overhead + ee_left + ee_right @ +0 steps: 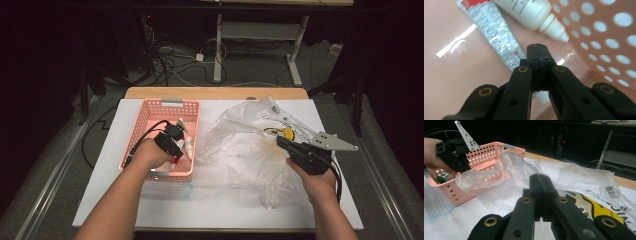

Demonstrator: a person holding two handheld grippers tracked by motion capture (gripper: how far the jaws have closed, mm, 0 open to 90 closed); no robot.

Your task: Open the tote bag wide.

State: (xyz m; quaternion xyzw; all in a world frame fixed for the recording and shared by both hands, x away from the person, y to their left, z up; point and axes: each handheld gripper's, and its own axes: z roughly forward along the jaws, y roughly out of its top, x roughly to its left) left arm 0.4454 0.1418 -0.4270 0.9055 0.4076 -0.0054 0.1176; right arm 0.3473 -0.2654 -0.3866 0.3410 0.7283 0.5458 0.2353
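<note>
A pink perforated basket [171, 104] stands on the left of the white table cover. My left gripper [175, 156] reaches down into it, jaws shut with nothing between them. In the left gripper view its tip [537, 46] hovers just over a white tube with red and grey print [499, 40], beside a white nozzle bottle [534, 15]. To the right lies a crumpled clear plastic bag [250, 145] with a yellow print. My right gripper [280, 141] sits over the bag's right side. Its jaws [540, 178] are shut and empty above the plastic [574, 175].
White bottles [189, 146] lie in the basket near the left gripper. A faint blue mark [187, 192] is on the white cover [225, 205] in front of the basket. The wooden table edge [215, 93] runs along the back. Cables and desk legs lie on the floor beyond.
</note>
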